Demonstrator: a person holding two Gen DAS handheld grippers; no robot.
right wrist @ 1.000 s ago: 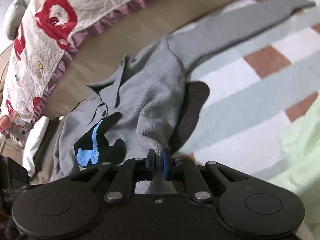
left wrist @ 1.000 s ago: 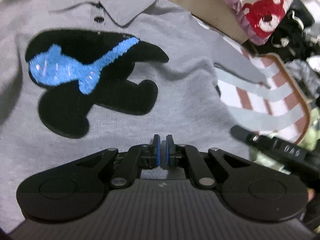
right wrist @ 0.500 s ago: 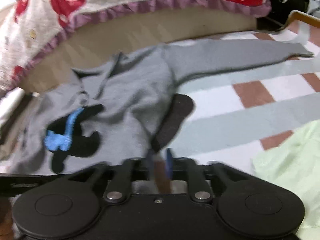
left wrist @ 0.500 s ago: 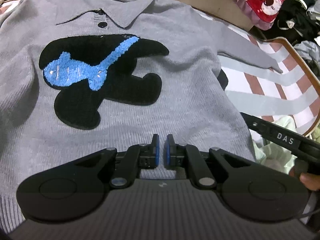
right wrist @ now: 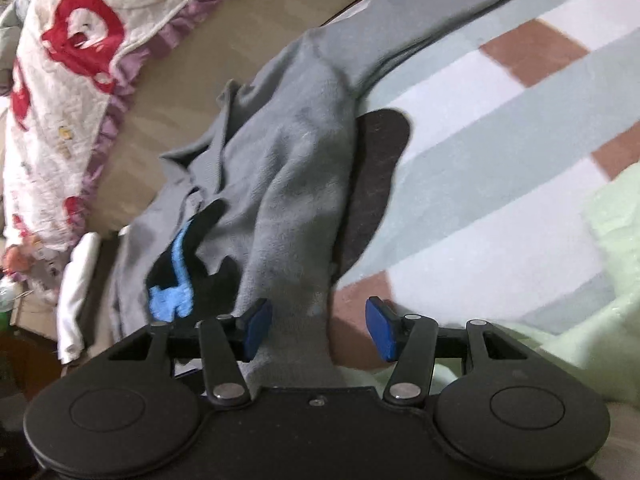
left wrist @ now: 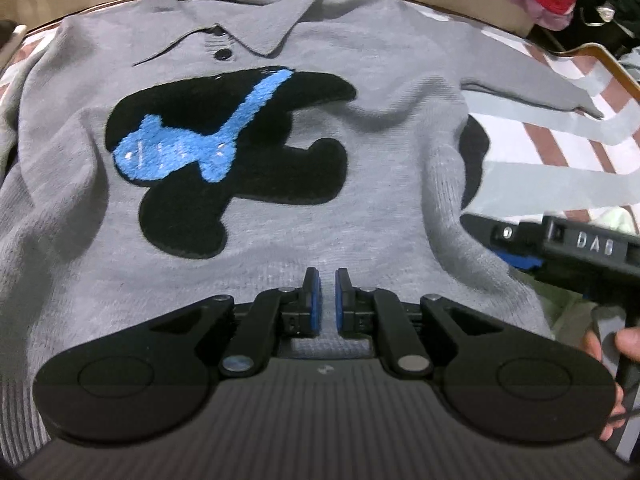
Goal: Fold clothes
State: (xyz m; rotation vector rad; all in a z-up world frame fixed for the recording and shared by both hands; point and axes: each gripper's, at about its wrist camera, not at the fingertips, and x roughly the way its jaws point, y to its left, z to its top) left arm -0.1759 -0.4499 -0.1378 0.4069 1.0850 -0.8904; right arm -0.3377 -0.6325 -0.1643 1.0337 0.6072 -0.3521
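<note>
On the striped blanket [right wrist: 500,128] the grey sweater [left wrist: 380,80] lay face up, collar far side, black n blue patch [left wrist: 224,148] showing, one sleeve stretched out to the right. Left tongs [left wrist: 327,300] were pinched together w/ nothing clearly between them, over the sweater's lower part. Right tongs [right wrist: 320,326] had just been closing but stood apart, sweater's hem edge between the pads, not squeezed. Green cloth [right wrist: 608,280] sat beside them.

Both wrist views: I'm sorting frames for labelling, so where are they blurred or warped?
Left wrist view: grey sweater fairly sharp, right gripper smeared at the edge, fisheye bends the collar line. Right wrist view: striped blanket and quilt are motion-blurred, the sweater's knit reads soft, edges curve.
</note>
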